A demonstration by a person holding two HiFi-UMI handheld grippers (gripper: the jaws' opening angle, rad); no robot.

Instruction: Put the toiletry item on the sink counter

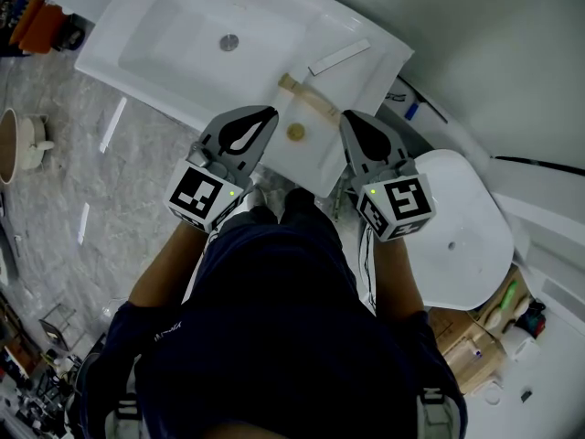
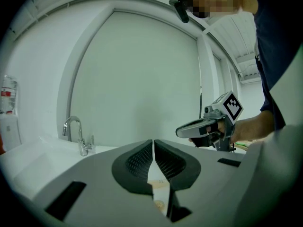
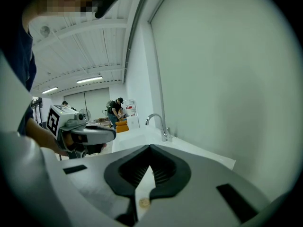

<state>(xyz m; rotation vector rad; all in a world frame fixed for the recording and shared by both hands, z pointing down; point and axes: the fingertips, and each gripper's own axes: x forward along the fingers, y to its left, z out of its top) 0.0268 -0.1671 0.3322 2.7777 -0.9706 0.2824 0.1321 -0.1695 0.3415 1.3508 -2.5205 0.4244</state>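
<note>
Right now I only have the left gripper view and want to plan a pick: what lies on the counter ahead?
Observer: The head view shows a tan stick on the counter, right of the basin, with a small tan disc nearer the person.
Operator: Anything else there?
Observer: A white strip lies beyond the stick, apart from it.
Operator: Is the right gripper free?
Observer: Yes. Its own view shows the right gripper shut, with nothing between the jaws.
</note>
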